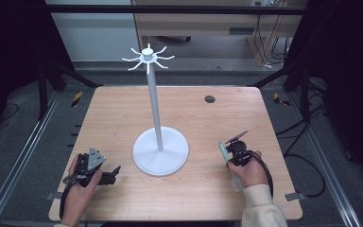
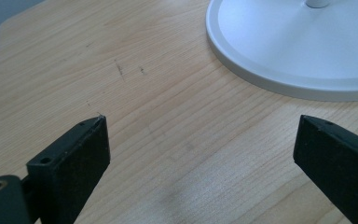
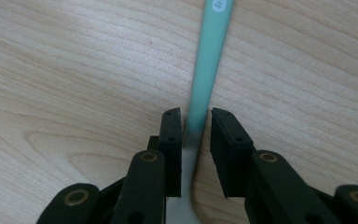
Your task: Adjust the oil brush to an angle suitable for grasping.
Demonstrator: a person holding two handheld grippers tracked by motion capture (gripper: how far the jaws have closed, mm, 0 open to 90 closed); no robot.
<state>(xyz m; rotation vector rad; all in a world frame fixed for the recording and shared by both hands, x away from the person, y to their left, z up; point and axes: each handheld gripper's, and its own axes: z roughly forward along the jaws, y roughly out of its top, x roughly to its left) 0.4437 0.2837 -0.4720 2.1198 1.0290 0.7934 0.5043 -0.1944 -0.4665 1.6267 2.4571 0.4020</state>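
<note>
A white stand rises from a round base point(image 1: 160, 151) at mid-table, its thin pole point(image 1: 154, 99) topped by a ring of hooks point(image 1: 147, 57). My left gripper point(image 1: 115, 171) rests near the front left, held by a hand. Its jaws stand wide open point(image 2: 200, 135) over bare wood, with the base's rim point(image 2: 298, 46) just ahead to the right. At the front right, my right gripper point(image 1: 231, 147) points down at the table. There its jaws point(image 3: 196, 114) are shut on a utensil with a mint-green handle point(image 3: 209, 51), which runs away along the wood point(image 1: 222, 152).
The wooden table point(image 1: 113, 118) has a small dark round hole point(image 1: 210, 99) at the back right. Dark frame bars and floor rails flank both sides, and cables point(image 1: 307, 165) lie on the floor to the right.
</note>
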